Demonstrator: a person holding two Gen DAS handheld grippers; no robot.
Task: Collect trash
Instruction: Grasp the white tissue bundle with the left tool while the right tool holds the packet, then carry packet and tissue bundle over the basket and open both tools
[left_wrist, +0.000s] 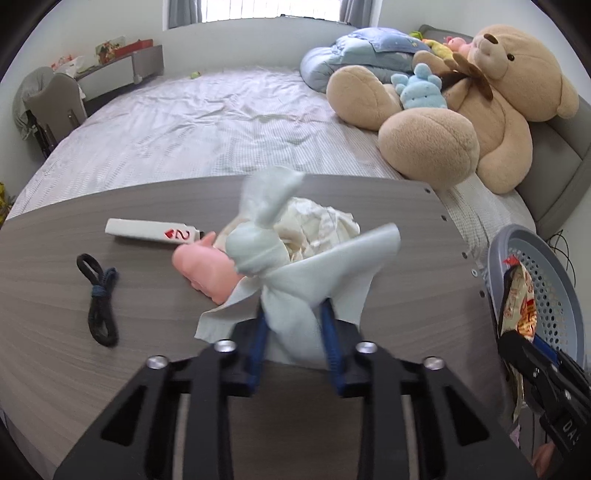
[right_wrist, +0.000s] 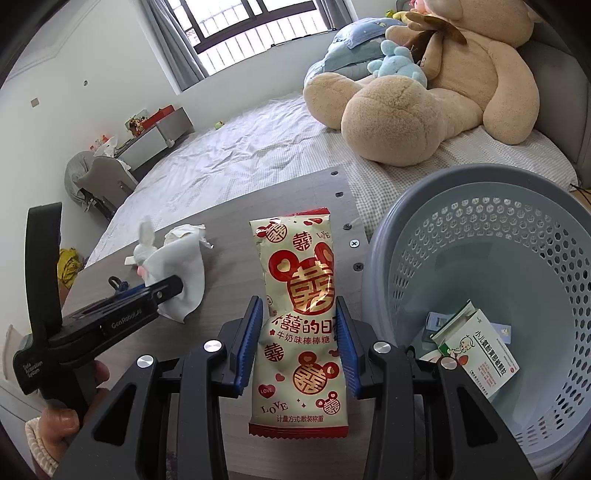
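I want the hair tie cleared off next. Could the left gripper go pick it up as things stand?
Probably not yet: the left gripper is shut on a pale tissue. The black hair tie lies uncovered on the table, so once emptied, likely yes.

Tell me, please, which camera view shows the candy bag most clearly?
The right wrist view: the candy bag fills the centre, print legible, pinched between the right hand-held gripper. The left wrist view catches only a sliver of it at the right edge, before the basket.
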